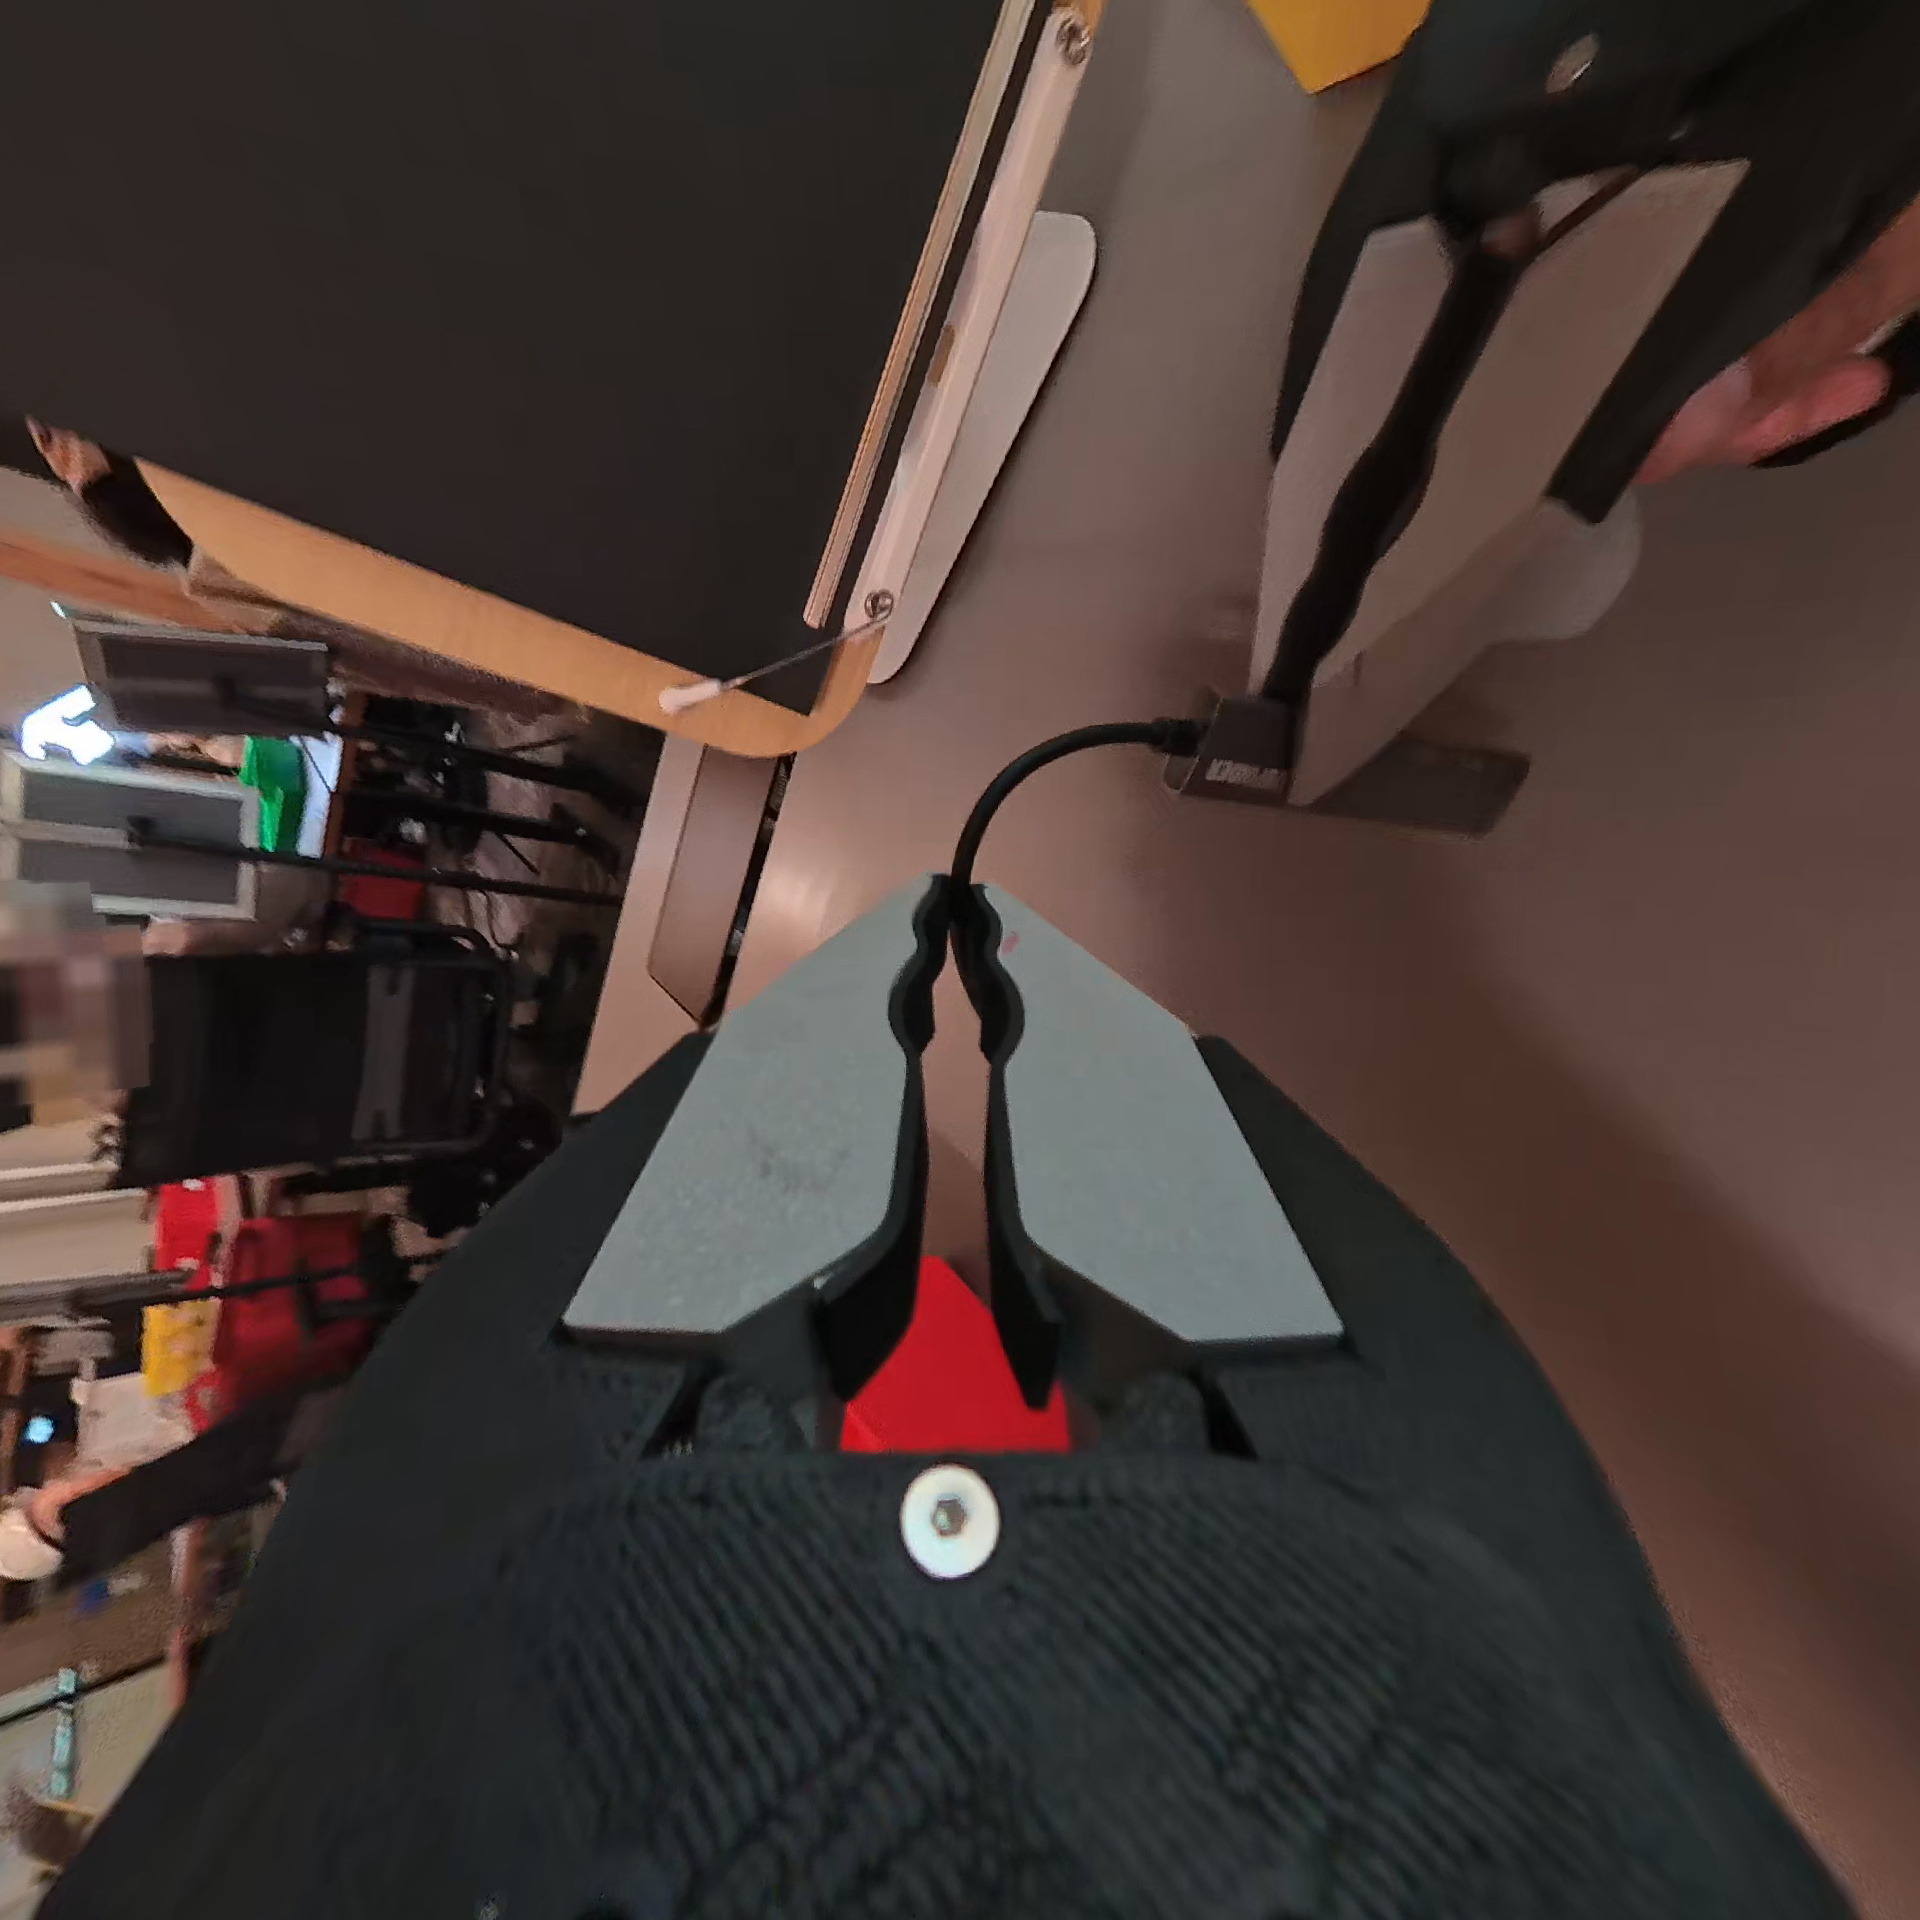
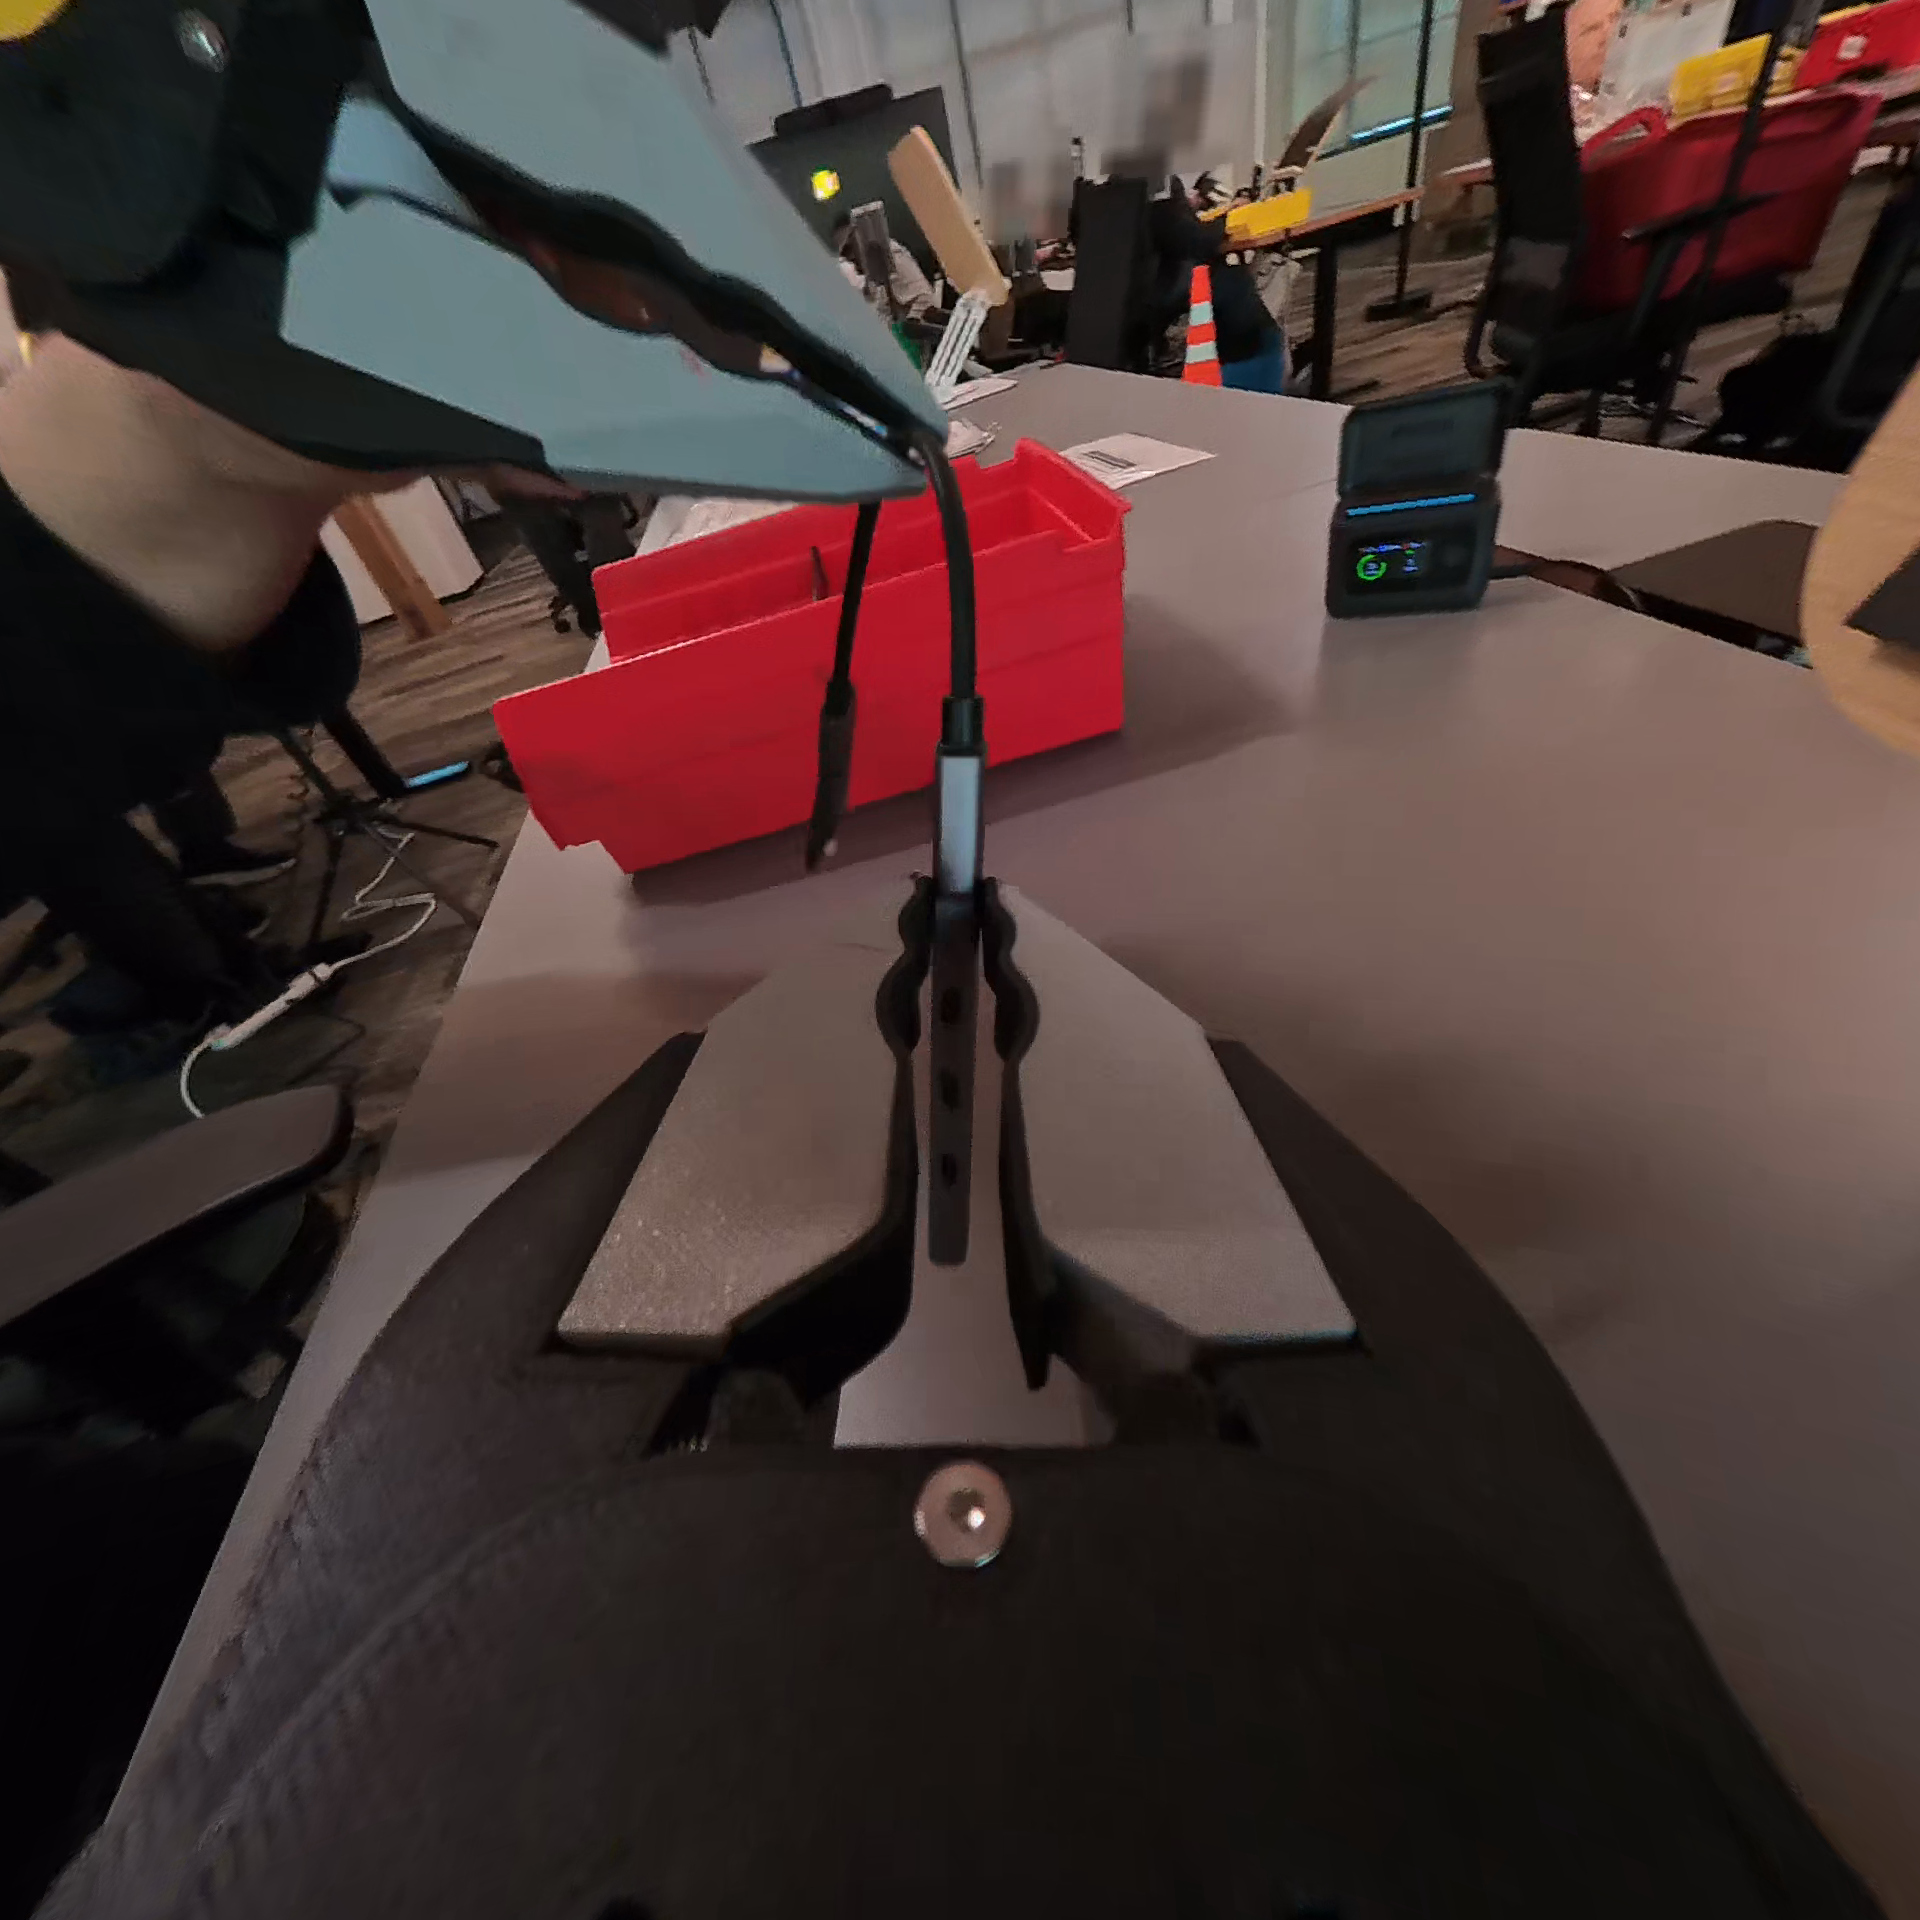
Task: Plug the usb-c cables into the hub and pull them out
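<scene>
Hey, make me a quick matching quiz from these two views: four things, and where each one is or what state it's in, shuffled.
Things:
1. hub
2. black cable
3. red bin
4. small device with lit screen

States:
A. pinched by the left claw
B. far right on the table
C. clamped in the right claw
D. open, behind the cable

Pairs: 1-C, 2-A, 3-D, 4-B

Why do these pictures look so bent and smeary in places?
Both views use wide-angle lenses that curve straight edges. Left wrist view: the hub and the other gripper look motion-blurred. Right wrist view: the hub is sharp, the room behind soft.
</scene>
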Motion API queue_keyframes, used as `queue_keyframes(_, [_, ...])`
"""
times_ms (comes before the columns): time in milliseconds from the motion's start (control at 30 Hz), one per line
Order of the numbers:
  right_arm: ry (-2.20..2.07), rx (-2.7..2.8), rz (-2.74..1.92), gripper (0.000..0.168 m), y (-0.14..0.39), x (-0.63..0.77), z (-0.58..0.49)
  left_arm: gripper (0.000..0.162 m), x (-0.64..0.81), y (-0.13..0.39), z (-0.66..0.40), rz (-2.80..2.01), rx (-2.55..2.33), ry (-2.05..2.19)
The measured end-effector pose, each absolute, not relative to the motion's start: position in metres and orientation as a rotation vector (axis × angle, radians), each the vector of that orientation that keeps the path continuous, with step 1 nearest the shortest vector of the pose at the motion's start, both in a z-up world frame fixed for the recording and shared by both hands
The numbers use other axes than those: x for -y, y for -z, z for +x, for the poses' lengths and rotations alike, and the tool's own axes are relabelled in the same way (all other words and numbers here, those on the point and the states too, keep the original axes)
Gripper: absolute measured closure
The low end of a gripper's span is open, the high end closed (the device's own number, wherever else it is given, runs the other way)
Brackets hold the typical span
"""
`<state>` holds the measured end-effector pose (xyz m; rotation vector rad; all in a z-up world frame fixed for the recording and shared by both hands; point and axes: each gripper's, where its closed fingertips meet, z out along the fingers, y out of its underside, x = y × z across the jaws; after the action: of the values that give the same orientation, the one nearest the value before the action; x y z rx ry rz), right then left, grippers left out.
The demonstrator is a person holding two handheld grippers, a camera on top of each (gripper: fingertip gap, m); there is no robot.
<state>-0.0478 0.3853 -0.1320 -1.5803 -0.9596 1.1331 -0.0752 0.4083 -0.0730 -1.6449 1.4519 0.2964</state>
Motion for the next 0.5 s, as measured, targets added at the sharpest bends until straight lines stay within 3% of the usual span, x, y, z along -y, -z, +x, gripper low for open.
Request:
queue_keyframes(33, [-1.143,0.938,-1.594,0.163,0.132,-0.388,-0.045,0.161,-0.412,0.077,-0.079,-1.668,-1.423,-0.28])
queue_keyframes(267, [-1.126,0.871,-1.735,0.162,0.151,-0.403,-0.037,0.16,-0.409,0.105,-0.096,-1.927,-1.196,0.063])
queue_keyframes(367, [-1.09,0.834,-1.813,0.163,0.164,-0.412,-0.033,0.136,-0.406,0.091,-0.124,-1.98,-1.109,0.081])
queue_keyframes(500, [-1.046,0.817,-1.945,0.163,0.191,-0.421,-0.029,0.128,-0.398,0.071,-0.196,-2.129,-0.969,-0.027])
